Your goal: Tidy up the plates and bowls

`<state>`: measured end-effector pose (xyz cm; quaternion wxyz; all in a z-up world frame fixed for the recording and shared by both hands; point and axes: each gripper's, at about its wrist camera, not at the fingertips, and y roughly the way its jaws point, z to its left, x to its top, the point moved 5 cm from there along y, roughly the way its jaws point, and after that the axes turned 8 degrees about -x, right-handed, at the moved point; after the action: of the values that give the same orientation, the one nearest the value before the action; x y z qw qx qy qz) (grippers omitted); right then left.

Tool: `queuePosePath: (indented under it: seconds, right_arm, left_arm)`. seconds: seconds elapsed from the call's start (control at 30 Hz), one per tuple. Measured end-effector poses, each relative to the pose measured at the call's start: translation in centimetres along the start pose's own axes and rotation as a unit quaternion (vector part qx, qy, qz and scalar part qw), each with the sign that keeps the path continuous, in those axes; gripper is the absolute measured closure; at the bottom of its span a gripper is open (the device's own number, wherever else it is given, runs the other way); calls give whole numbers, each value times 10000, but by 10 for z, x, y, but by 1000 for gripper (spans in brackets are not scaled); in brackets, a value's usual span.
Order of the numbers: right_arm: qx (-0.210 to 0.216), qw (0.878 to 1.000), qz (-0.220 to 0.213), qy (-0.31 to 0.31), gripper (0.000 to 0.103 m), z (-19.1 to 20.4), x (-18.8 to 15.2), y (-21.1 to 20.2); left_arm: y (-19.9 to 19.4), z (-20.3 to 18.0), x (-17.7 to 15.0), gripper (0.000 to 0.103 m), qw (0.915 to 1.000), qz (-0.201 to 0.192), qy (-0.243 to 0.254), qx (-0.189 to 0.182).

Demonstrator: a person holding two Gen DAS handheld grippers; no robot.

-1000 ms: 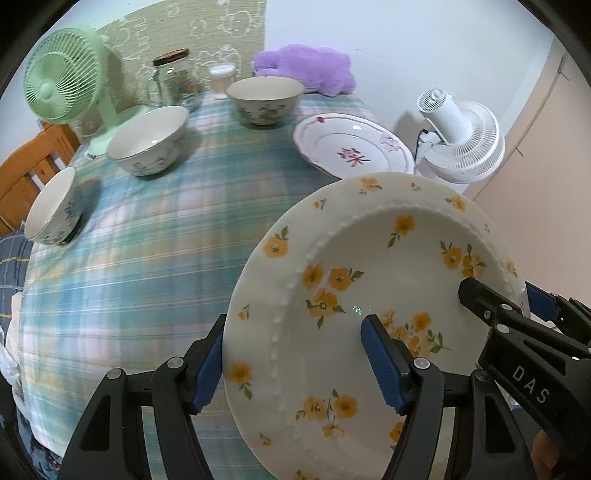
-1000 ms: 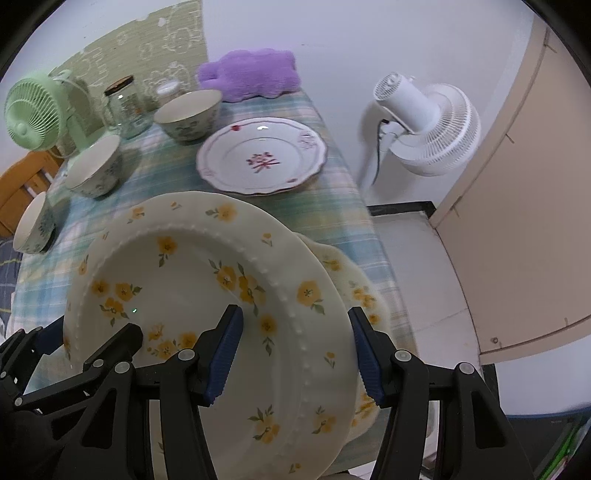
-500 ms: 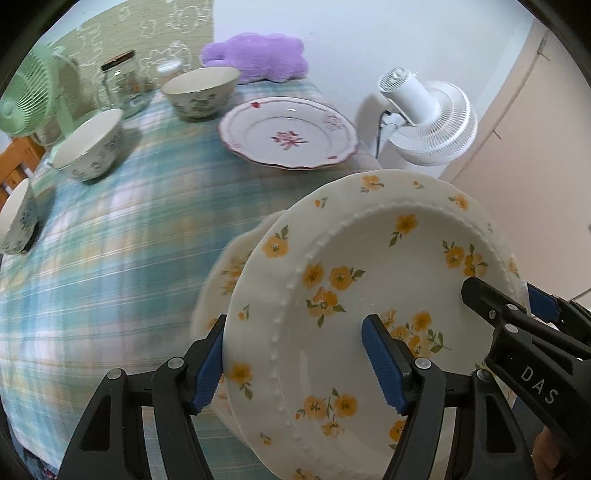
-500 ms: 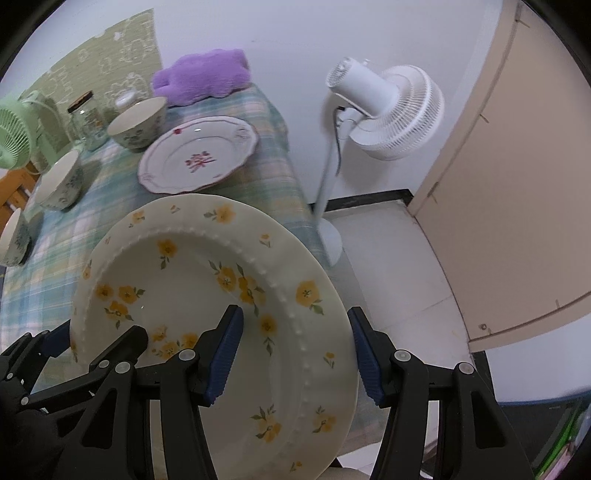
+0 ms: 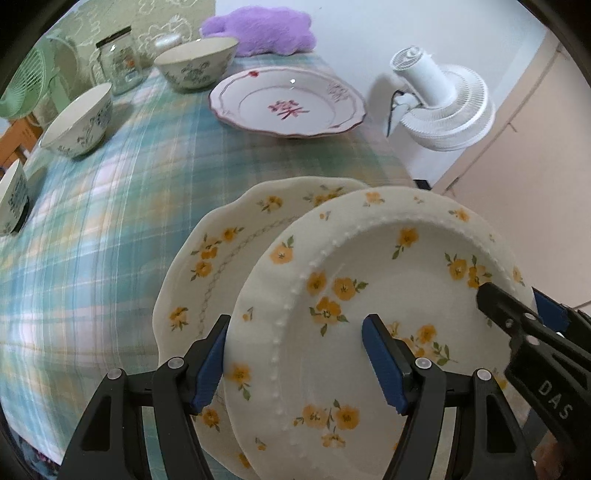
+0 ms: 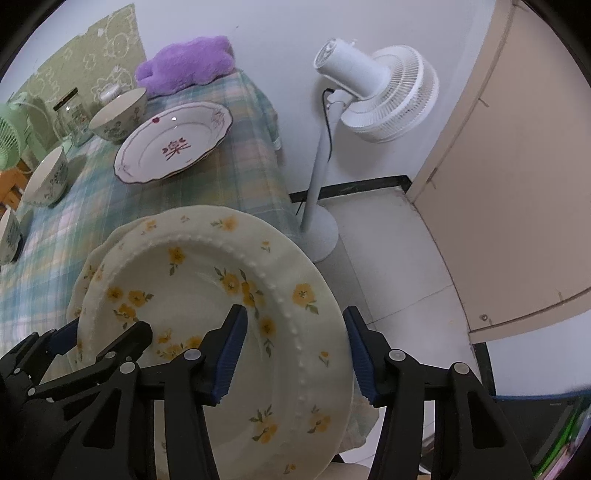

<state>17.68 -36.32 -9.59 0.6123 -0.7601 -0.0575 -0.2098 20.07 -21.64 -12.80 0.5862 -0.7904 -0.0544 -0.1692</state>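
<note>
Both grippers hold one white plate with yellow flowers and a beaded rim [image 5: 388, 280] [image 6: 207, 280]. My left gripper [image 5: 295, 362] is shut on its left rim; my right gripper [image 6: 291, 350] is shut on its right rim. The plate hangs just above a second yellow-flowered plate with a scalloped edge [image 5: 221, 251] [image 6: 79, 280] that lies at the table's near right corner. A pink-patterned plate [image 5: 288, 103] [image 6: 173, 142] lies farther back. Three floral bowls stand at the back [image 5: 195, 64], left [image 5: 79, 122] and far left [image 5: 13, 199].
The table wears a green plaid cloth [image 5: 92, 221]. A glass jar [image 5: 120, 61], a green fan [image 5: 26, 85] and a purple plush [image 5: 258, 31] stand at the back. A white pedestal fan [image 6: 373, 96] stands on the floor right of the table.
Both grippers carried the held plate toward the table's near right corner and lower. The scalloped plate beneath it has come into fuller view. Both grips are unchanged.
</note>
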Motion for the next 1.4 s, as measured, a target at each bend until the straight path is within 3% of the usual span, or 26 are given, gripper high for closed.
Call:
queuePosePath:
  seconds: [0.3,0.8,0.93,1.0,1.07,1.4]
  right_arm:
    - [103,9997,20,-239,50,9,8,11]
    - [79,9991,-86,-401,54,13,15,18]
    - [88,9991,-182,-384,54,6,14,9]
    - [118,9990,-170,-387,66,4,13,7]
    - [197,9988,-130,-420,71,6,11,9]
    - [265,9972,-81,-688,70,26,18,21]
  left_arm:
    - [16,10,4,31,9995,40,-223,201]
    - [13,2,11,30,9966,-104,167,803]
    - [7,4,9,30,9972,-63,112,733]
    - [2,4,8,30,9976,-115,89,674]
    - [-1,2,7,30,9977,-169,97,648]
    - [-9,14,6,30,9963,-231,-127,813]
